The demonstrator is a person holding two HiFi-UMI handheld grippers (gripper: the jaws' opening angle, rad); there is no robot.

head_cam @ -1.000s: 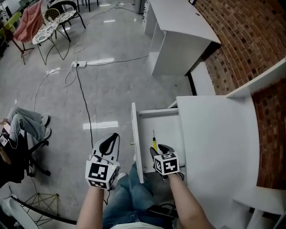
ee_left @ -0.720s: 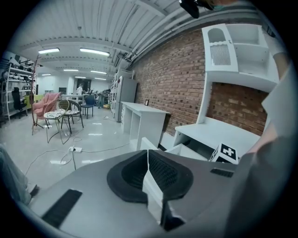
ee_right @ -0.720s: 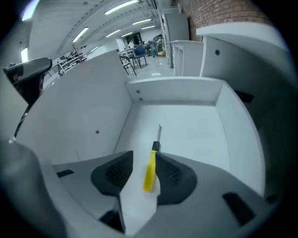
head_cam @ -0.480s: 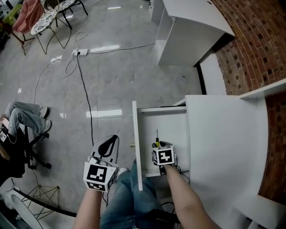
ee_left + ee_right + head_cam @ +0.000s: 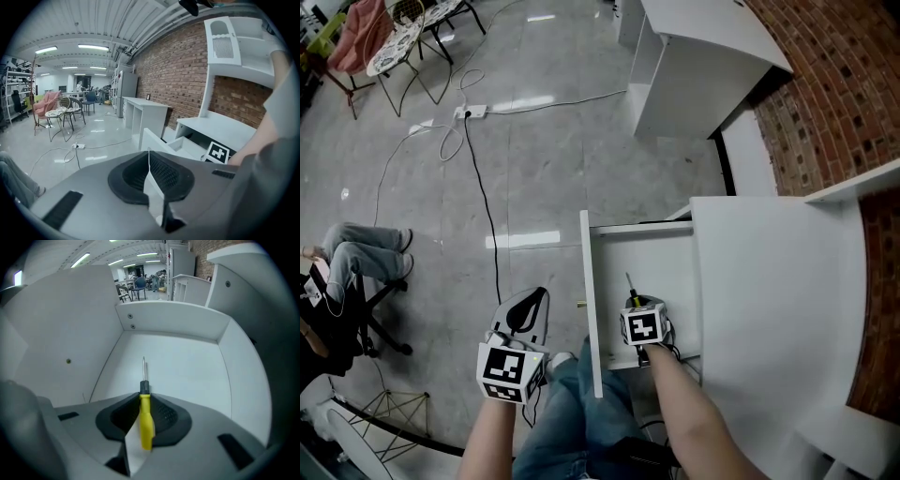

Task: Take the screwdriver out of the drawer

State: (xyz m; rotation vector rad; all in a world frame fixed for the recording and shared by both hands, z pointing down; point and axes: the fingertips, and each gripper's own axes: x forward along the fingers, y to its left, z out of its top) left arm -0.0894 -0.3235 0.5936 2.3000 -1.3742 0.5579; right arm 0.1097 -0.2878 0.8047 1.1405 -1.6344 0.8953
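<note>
Closing right claw (image 5: 141, 400) on slim yellow-handled steel-shaft screwdriver (image 5: 146, 423), clamping its handle, low inside open white drawer (image 5: 187, 373); holding left claw (image 5: 149, 157) pressed together, empty, outside the drawer front.

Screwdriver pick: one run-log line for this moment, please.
stage: grasp | right gripper: jaws closing on screwdriver handle | screwdriver: inside open drawer | left gripper: shut, empty, outside drawer

Red brick wall (image 5: 825, 84), glossy grey floor (image 5: 534, 178), white desk (image 5: 703, 37), black cable (image 5: 480, 187)
</note>
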